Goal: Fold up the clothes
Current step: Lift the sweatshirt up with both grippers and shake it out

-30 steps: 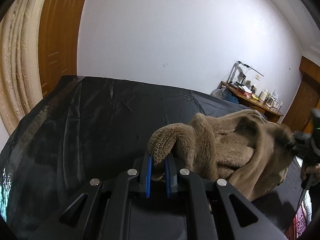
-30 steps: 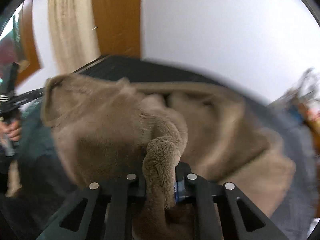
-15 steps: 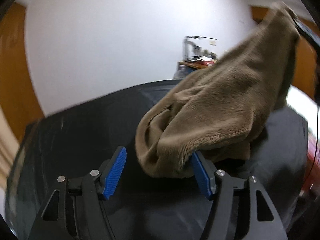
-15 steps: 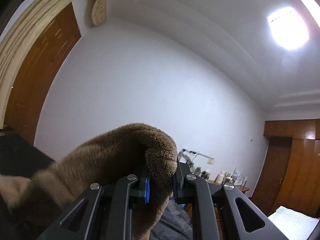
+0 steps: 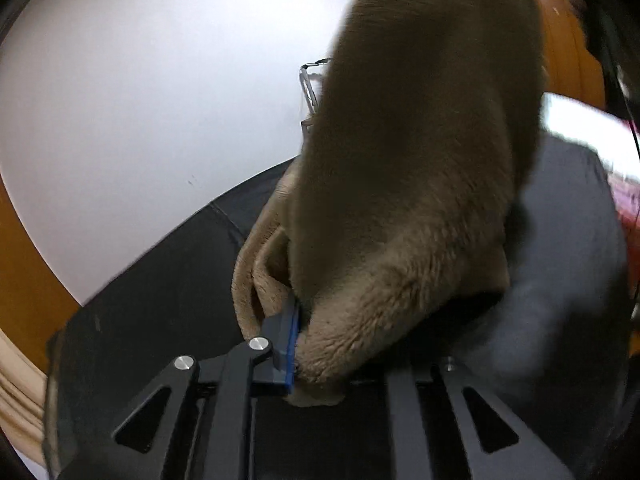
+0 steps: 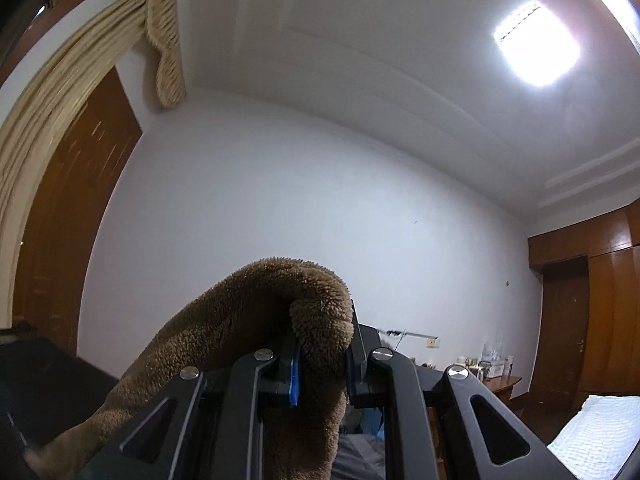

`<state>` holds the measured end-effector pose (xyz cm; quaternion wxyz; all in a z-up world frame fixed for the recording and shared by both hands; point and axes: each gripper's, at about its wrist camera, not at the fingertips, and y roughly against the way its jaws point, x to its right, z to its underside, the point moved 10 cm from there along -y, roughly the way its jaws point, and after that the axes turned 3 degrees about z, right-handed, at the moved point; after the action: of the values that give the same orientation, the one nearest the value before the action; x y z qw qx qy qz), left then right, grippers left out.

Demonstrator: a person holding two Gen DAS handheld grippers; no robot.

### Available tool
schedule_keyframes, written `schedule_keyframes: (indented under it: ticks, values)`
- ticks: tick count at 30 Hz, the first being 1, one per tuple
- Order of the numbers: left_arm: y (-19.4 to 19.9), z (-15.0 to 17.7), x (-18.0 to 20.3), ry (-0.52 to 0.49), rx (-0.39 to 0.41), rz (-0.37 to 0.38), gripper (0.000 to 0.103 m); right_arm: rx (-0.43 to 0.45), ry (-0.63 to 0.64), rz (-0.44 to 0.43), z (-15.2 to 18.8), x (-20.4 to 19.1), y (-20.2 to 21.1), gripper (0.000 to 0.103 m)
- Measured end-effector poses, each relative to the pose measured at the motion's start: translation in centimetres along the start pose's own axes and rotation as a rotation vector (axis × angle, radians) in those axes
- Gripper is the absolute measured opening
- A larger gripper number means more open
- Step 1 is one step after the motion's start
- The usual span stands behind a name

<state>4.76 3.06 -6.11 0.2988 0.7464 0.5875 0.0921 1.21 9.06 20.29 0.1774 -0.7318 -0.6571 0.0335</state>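
A brown fleece garment (image 5: 404, 184) hangs stretched from the upper right down over the black-covered bed (image 5: 160, 288). My left gripper (image 5: 324, 344) is shut on its lower bunched edge; only the left blue pad (image 5: 291, 348) shows, the right finger is hidden by fleece. In the right wrist view my right gripper (image 6: 322, 364) is shut on a thick fold of the same garment (image 6: 240, 328), held high and pointing at the wall and ceiling.
A white wall and a wooden door (image 6: 68, 216) stand behind the bed. A desk with small items (image 6: 488, 372) is at the far right, next to wooden wardrobes (image 6: 592, 288). A white-covered bed corner (image 6: 596, 428) shows at the lower right.
My left gripper was shut on the fleece, opened half a second ago, and has closed on the lower edge again. My right gripper lifted its fold from bed level to high up.
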Motion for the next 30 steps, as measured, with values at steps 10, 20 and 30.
schedule_keyframes:
  ticks: [10, 20, 30]
  values:
    - [17.7, -15.1, -11.4, 0.432, 0.538, 0.053, 0.012, 0.054, -0.093, 0.176, -4.7, 4.4, -1.9, 0.017]
    - [40.7, -20.5, -9.0, 0.37, 1.053, -0.223, 0.018, 0.367, -0.069, 0.288, -16.4, 2.1, 3.2, 0.017]
    - [44.1, -15.4, -9.9, 0.398, 1.042, -0.334, 0.018, 0.397, -0.035, 0.305, -18.8, -1.6, 5.3, 0.017]
